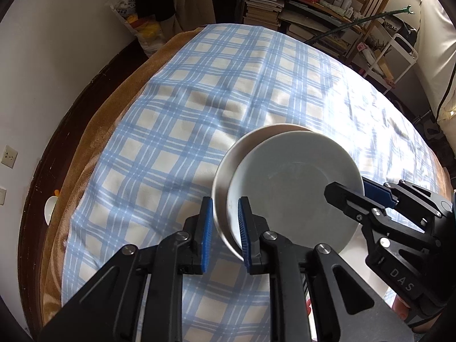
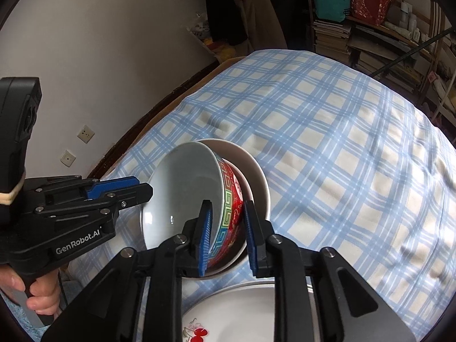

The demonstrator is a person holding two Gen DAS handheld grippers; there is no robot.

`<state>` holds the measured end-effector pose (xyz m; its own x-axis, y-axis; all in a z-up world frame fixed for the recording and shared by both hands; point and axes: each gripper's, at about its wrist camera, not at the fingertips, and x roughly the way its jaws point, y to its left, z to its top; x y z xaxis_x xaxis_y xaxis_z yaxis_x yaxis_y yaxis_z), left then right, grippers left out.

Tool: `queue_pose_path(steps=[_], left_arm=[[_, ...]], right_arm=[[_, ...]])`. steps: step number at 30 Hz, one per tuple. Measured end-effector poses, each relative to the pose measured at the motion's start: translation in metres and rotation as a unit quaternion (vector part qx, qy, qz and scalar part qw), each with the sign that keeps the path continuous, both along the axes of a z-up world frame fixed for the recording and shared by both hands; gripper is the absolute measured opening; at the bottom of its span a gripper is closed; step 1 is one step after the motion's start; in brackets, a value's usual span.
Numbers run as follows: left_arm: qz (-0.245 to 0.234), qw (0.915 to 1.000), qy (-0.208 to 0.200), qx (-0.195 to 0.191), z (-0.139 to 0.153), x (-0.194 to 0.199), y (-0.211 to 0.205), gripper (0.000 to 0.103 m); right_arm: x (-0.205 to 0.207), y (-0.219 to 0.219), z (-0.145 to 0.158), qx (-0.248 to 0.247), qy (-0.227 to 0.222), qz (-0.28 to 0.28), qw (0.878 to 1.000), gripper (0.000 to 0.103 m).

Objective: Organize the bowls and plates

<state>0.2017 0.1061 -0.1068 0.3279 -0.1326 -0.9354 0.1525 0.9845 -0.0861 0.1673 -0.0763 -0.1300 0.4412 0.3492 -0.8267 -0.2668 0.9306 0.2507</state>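
Nearest you: floral plate flat on bed below right gripper. Your right fingers straddle red patterned bowl wall, your left gripper pinches opposite rim. Bowl tilted steeply inside white bowl on plaid blanket. Risk: uneven release tips bowl; soft bed rocks stack.

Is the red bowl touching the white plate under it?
Touching. In the right wrist view the red bowl sits tilted inside the white plate, its lower side resting against the plate, with no gap showing between them.
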Motion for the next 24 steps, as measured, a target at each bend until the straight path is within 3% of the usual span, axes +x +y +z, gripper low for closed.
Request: queue_pose_path(steps=[4,5,6,8,11,14,17,24], left_arm=[[0.015,0.9997,0.01,-0.017,0.003,0.002,0.01,0.019],[0.017,0.9997,0.009,-0.013,0.004,0.001,0.012,0.019],[0.02,0.9998,0.006,-0.004,0.005,0.002,0.014,0.02],[0.028,0.9995,-0.002,0.014,0.006,0.002,0.017,0.033],[0.042,0.9989,-0.005,0.019,0.007,0.006,0.025,0.054],[0.052,0.9983,-0.003,0.028,0.005,0.011,0.032,0.057],[0.062,0.9975,0.004,0.033,0.001,0.016,0.038,0.072],[0.073,0.9967,0.023,0.028,-0.008,0.023,0.045,0.075]], right_arm=[[-0.002,-0.009,0.009,0.001,-0.01,-0.009,1.0,0.027],[-0.001,-0.013,0.011,0.006,-0.01,-0.015,1.0,0.031],[-0.001,-0.017,0.013,0.011,-0.008,-0.022,1.0,0.035],[0.0,-0.024,0.015,0.011,-0.007,-0.034,0.999,0.059],[0.001,-0.033,0.019,-0.004,-0.017,-0.054,0.998,0.07],[0.004,-0.043,0.019,-0.008,-0.011,-0.072,0.997,0.084],[0.007,-0.052,0.016,-0.009,-0.006,-0.093,0.996,0.09],[0.013,-0.056,0.0,-0.021,0.02,-0.105,0.994,0.092]])
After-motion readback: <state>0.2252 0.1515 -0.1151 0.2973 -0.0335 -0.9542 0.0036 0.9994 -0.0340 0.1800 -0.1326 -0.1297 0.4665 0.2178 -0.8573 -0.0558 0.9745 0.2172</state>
